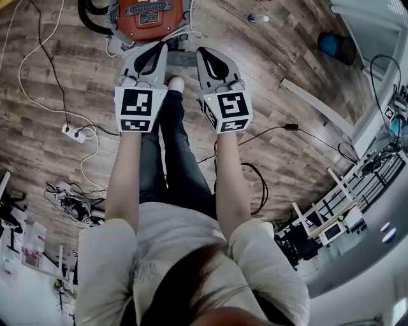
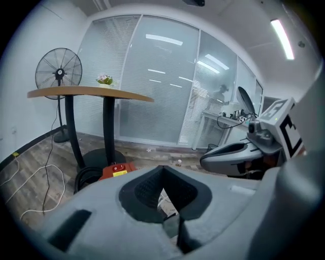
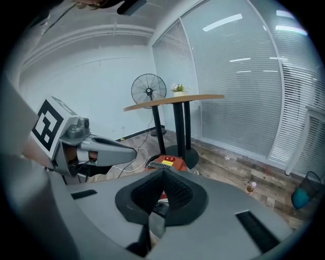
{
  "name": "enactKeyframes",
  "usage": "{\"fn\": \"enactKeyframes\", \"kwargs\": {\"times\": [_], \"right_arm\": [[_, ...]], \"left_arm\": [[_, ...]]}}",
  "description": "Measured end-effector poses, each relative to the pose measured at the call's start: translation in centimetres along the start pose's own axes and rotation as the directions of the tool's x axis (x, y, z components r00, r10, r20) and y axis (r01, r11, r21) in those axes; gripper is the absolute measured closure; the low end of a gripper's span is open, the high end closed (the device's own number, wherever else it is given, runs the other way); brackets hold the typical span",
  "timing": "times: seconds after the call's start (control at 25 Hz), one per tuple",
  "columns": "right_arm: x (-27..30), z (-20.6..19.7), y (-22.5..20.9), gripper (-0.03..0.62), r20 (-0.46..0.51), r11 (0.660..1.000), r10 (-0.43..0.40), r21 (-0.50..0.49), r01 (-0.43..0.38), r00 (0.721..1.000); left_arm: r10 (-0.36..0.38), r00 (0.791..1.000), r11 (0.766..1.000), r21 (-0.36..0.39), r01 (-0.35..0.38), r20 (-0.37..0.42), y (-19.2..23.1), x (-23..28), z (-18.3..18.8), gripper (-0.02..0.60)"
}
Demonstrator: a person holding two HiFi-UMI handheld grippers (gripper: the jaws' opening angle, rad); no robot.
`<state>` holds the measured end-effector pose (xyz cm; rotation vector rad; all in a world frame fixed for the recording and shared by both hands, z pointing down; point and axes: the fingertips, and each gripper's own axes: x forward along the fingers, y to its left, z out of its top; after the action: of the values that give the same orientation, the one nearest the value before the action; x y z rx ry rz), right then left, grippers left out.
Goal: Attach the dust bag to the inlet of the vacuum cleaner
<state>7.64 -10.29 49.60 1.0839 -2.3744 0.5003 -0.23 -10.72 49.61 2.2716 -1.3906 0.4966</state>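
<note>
Vacuum cleaner: orange-red body, grey top grille, red switch and yellow label, standing on the wooden floor, black hose coiled alongside

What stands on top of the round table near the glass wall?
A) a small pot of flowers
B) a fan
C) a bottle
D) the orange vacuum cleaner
A: a small pot of flowers sits on the round table, while the fan stands on the floor behind it.

Fan behind round table; flowers, perhaps, on top.
</note>
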Motion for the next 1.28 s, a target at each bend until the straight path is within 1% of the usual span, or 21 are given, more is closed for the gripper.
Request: {"fn": "enactKeyframes", "kwargs": {"times": [0.08, 0.28, 0.6, 0.76, 1.0, 1.28], "right_arm": [[-1.1, 1.4, -0.1, 0.592, 0.014, 1.0, -0.013, 0.003, 0.013, 1.0], [-3.5, 5.3, 0.0, 0.592, 0.055, 0.999, -0.045, 0.008, 0.045, 0.997], [-7.8, 10.5, 1.8, 0.592, 0.106, 0.999, -0.039, -0.032, 0.043, 0.994], [-9.6, 13.2, 2.8, 0.592, 0.131, 0.997, -0.029, -0.062, 0.038, 0.991], [-12.5, 17.1, 3.1, 0.592, 0.177, 0.995, -0.044, -0.085, 0.059, 0.983], [-15.1, 20.0, 4.2, 0.592, 0.214, 0.993, -0.038, -0.097, 0.06, 0.976]], "left_arm": [[0.003, 1.0, 1.0, -0.015, -0.003, 0.023, -0.2, -0.9, 1.6, 0.566], [0.01, 0.997, 1.0, -0.007, -0.009, 0.075, -0.5, -3.3, 5.6, 0.566], [0.028, 0.989, 0.999, 0.022, -0.031, 0.144, -0.8, -7.7, 11.3, 0.566], [0.038, 0.982, 0.999, 0.015, -0.041, 0.186, -0.9, -9.4, 14.3, 0.566], [0.026, 0.968, 0.999, 0.037, -0.036, 0.251, -1.5, -12.0, 19.2, 0.566], [-0.003, 0.958, 0.996, 0.082, -0.021, 0.287, -2.9, -14.4, 22.6, 0.566]]}}
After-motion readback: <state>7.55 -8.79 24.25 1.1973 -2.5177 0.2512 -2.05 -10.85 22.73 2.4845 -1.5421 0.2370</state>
